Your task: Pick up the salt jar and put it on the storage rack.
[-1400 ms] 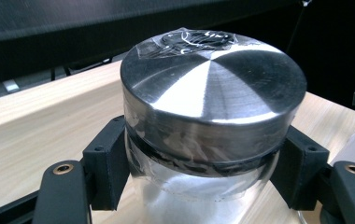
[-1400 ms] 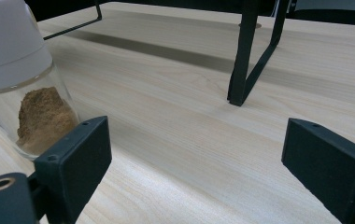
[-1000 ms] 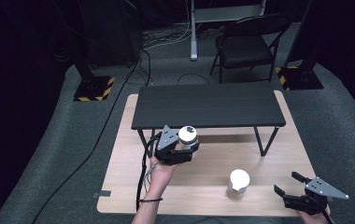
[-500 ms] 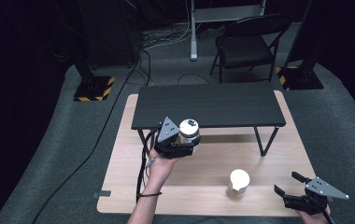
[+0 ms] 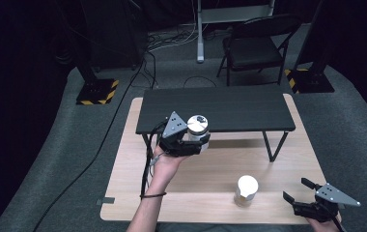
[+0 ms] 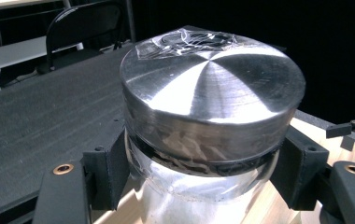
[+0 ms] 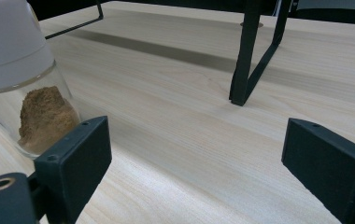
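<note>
Left gripper (image 5: 191, 145) carrying a jar (image 5: 197, 130) with a metal lid, seen from the high view above the wooden surface (image 5: 210, 169), just in front of the black shelf (image 5: 215, 108). In the left gripper view the fingers (image 6: 108, 170) pinch the jar (image 6: 203, 140) from both sides just below the lid, and the jar stands upright, raised off the surface. The right gripper (image 5: 300, 191) rests at the near right corner of the surface, fingers (image 7: 80, 154) spread with nothing between them. A second jar (image 5: 246, 190) with a white lid and brown powder stands on the surface near that gripper; in the right gripper view it lies just beside the left finger, apart from it.

Step in hand, as judged: transport of the held jar toward the shelf top. The next move calls for lifting the jar clear of the shelf edge, bringing it over the dark top, lowering it until the base sits flat, and only then spreading the fingers. The white-lidded jar looks like the next thing to grasp
</note>
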Motion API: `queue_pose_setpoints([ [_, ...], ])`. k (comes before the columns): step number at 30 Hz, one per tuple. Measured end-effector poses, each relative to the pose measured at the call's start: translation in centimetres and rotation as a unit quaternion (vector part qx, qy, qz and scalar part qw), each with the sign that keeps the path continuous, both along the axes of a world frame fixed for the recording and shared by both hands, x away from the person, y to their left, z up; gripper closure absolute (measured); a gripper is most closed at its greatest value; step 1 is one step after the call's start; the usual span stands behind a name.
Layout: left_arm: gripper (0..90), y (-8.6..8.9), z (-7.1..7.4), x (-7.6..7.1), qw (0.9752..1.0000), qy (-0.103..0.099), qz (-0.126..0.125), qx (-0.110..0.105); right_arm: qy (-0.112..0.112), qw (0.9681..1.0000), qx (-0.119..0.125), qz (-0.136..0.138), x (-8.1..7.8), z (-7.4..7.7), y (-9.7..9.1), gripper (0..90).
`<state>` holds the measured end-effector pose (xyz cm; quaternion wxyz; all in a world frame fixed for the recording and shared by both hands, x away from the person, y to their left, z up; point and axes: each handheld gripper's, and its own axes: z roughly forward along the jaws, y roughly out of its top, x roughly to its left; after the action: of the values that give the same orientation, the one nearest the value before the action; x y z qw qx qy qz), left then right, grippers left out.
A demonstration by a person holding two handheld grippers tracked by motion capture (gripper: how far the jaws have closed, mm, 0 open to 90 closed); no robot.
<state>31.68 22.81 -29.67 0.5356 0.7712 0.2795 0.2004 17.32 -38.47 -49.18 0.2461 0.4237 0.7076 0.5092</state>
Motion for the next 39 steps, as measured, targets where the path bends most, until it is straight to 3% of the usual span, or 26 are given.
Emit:
queue_pose_setpoints([
  [8,30.2,-0.2,1.4,0.8,1.0000,0.000,0.003,-0.003,0.000,1.0000,0.000,-0.001,0.0,0.0,0.0,6.8],
  [17,30.2,-0.8,2.1,2.3,0.9993,0.003,0.037,0.001,0.000,1.0000,0.001,0.001,0.0,0.0,0.0,6.8],
  [24,30.2,-1.4,1.9,3.6,0.9972,0.006,0.074,-0.001,0.000,1.0000,0.002,-0.001,0.0,0.0,-0.1,6.8],
  [30,30.2,-1.9,1.8,4.3,0.9955,0.009,0.095,0.008,0.000,1.0000,0.002,0.000,0.1,0.0,-0.2,6.8],
  [39,30.2,-2.1,1.6,4.9,0.9934,0.015,0.114,0.001,0.000,1.0000,0.002,-0.001,0.1,0.0,-0.2,6.7],
])
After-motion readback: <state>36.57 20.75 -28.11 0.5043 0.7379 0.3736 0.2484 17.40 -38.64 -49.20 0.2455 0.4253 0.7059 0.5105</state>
